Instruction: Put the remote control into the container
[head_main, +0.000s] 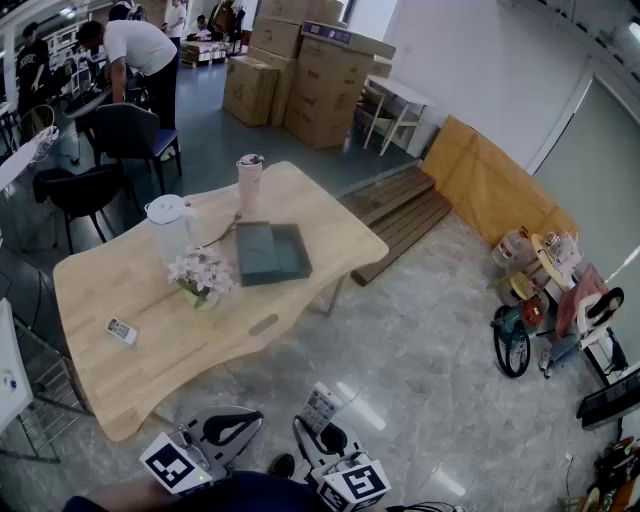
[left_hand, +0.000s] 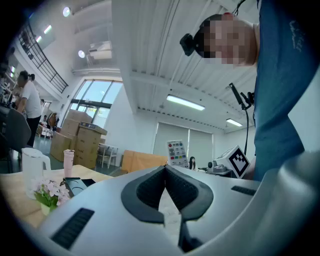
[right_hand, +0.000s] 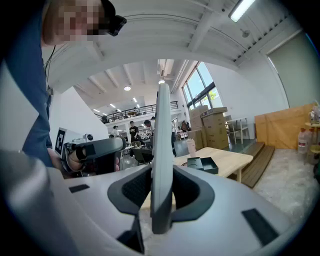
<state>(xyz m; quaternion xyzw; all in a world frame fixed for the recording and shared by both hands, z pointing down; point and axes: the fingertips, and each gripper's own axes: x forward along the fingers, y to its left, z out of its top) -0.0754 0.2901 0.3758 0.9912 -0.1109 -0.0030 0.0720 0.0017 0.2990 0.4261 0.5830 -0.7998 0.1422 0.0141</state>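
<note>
A white remote control (head_main: 320, 405) with coloured buttons stands upright in my right gripper (head_main: 328, 436), low in the head view and off the table's near edge. In the right gripper view the remote (right_hand: 162, 140) is edge-on, with both pads pressed on it at the right gripper (right_hand: 162, 172). My left gripper (head_main: 222, 428) is beside it with nothing in it. Its jaw tips meet in the left gripper view (left_hand: 165, 167), which also shows the held remote (left_hand: 176, 152). The dark grey two-compartment container (head_main: 272, 252) lies on the wooden table (head_main: 300, 200). A second small remote (head_main: 121, 331) lies at the table's left.
On the table stand a white kettle (head_main: 167, 222), a pink bottle (head_main: 249, 184) and a pot of white flowers (head_main: 202, 275). Dark chairs (head_main: 125, 135) and a bent-over person (head_main: 140, 55) are behind, with cardboard boxes (head_main: 300, 80) beyond. Grey floor lies between me and the table.
</note>
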